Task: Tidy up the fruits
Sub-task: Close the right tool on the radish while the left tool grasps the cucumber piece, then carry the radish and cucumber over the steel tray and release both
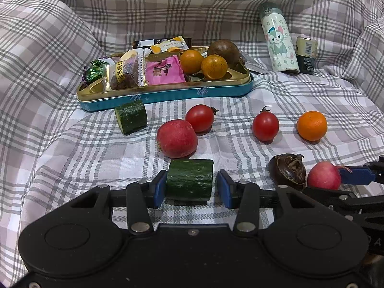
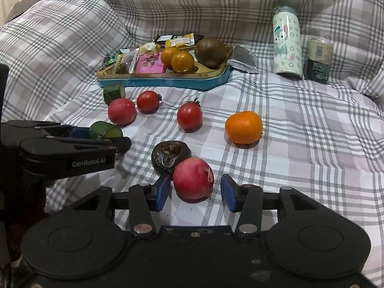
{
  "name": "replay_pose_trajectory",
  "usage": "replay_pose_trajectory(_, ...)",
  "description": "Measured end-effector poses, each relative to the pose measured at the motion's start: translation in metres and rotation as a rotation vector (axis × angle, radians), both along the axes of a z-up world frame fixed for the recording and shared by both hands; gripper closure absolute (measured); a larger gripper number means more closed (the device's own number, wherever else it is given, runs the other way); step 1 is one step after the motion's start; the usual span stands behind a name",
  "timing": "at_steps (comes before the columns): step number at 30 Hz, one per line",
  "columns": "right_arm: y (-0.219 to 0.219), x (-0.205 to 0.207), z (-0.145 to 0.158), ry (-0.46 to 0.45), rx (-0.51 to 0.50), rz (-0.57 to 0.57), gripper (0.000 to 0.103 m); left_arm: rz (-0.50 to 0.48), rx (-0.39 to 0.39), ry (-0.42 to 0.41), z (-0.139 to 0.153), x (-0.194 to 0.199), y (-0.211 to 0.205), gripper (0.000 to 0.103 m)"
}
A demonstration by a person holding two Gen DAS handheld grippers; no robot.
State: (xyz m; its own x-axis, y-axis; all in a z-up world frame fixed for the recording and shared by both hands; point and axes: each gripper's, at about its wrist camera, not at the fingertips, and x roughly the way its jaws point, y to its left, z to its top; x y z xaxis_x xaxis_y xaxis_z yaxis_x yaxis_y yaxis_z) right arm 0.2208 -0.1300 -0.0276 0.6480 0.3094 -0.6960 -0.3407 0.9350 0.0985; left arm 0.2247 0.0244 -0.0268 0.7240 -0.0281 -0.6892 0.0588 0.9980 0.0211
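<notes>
- Left gripper (image 1: 191, 184): jaws spread, a cut cucumber piece (image 1: 189, 180) lying on the cloth between the blue pads (image 1: 159, 187). The left pad is at or against the piece; a clear gap shows at the right pad. Not clamped.
- Right gripper (image 2: 194, 189): jaws wide apart around a red radish (image 2: 193, 181) resting on the cloth. Gaps show on both sides; nothing is gripped.
- Just behind that radish, touching it, sits a dark water chestnut (image 2: 170, 156).
- Further out on the checked bedsheet (image 2: 312, 132): a second radish (image 1: 177, 138), two cherry tomatoes (image 1: 199, 118) (image 1: 265, 126), and a small orange (image 1: 312, 125) to the right, apart from the rest.
- A second cucumber piece (image 1: 131, 116) lies at the near left edge of the tin tray (image 1: 168, 93).
- The tray, at the far centre, holds wrapped snacks (image 1: 134, 72) on its left; two small oranges (image 1: 214, 67) and a brown round fruit (image 1: 224, 50) on its right.
- Far right: a cartoon-printed bottle (image 1: 279, 42) stands upright beside a small can (image 1: 306, 55).
</notes>
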Motion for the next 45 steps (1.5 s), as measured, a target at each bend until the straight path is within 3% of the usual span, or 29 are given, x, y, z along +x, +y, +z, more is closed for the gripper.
replay_pose_trajectory(11, 0.004, 0.001, -0.001, -0.023, -0.021, -0.008, 0.054, 0.004, -0.007, -0.007, -0.001, 0.000, 0.001, 0.050)
replay_pose_trajectory(14, 0.004, 0.000, -0.002, -0.028, -0.023, -0.006, 0.058, 0.004, -0.009, -0.010, -0.001, 0.000, 0.001, 0.050)
replay_pose_trajectory(16, 0.005, -0.001, -0.002, -0.033, -0.023, -0.001, 0.066, 0.007, -0.015, -0.013, -0.001, 0.000, 0.002, 0.052)
replay_pose_trajectory(22, 0.006, -0.003, 0.001, -0.066, -0.021, -0.012, 0.066, 0.021, -0.056, -0.021, 0.000, -0.001, 0.009, 0.056)
replay_pose_trajectory(34, -0.020, 0.009, 0.007, -0.020, 0.082, -0.168, 0.066, 0.045, -0.099, -0.069, 0.009, -0.007, 0.015, 0.058)
replay_pose_trajectory(45, -0.032, -0.001, 0.015, -0.055, 0.055, -0.257, 0.066, 0.055, -0.118, -0.114, 0.027, -0.031, 0.022, 0.058)
